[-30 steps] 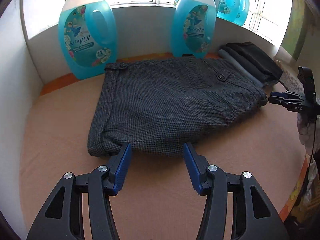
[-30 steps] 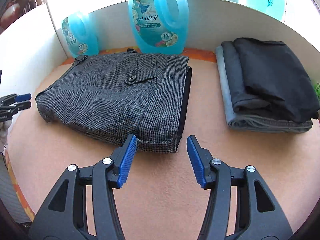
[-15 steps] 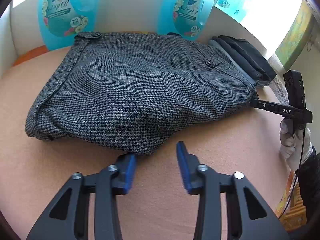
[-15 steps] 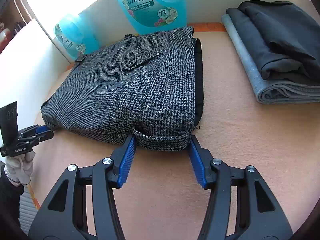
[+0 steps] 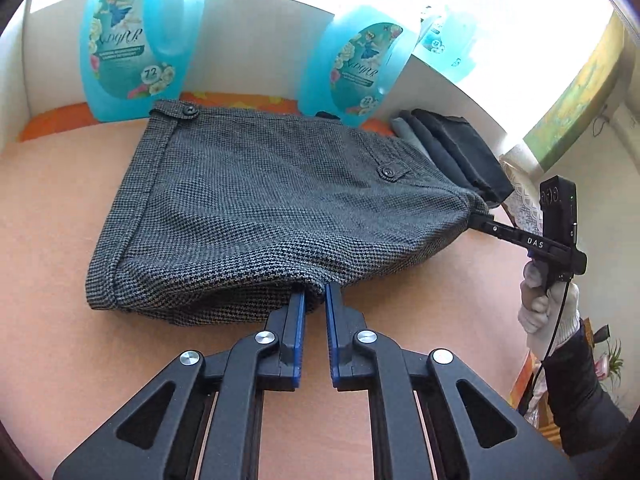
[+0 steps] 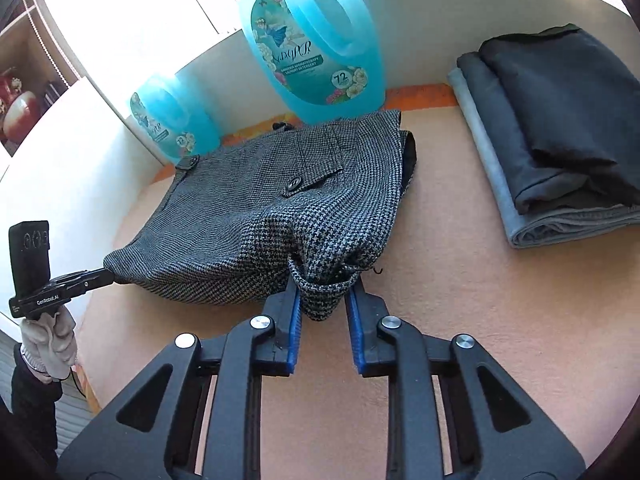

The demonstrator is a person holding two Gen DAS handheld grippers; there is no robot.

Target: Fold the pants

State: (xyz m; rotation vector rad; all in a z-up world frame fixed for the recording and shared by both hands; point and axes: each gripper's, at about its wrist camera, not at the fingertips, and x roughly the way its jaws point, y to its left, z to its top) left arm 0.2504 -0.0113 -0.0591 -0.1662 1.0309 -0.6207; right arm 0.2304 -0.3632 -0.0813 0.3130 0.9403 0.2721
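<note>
The grey houndstooth pants (image 5: 264, 204) lie folded on the tan table (image 5: 80, 360), waistband toward the back. My left gripper (image 5: 315, 294) is shut on their near folded edge. My right gripper (image 6: 322, 292) is shut on a bunched corner of the pants (image 6: 280, 216) at their right end. The right gripper also shows in the left wrist view (image 5: 478, 219), at the fabric's right corner. The left gripper shows in the right wrist view (image 6: 105, 275), at the fabric's left corner.
Blue detergent bottles (image 5: 132, 40) (image 5: 356, 68) stand against the white back wall behind the pants. A stack of folded dark clothes (image 6: 560, 132) lies to the right of the pants. The table's edge (image 6: 86, 384) drops off at the left in the right wrist view.
Both grippers moved in to the pants' edges and shut on the fabric. The corner in the right gripper is now bunched and lifted a little.
</note>
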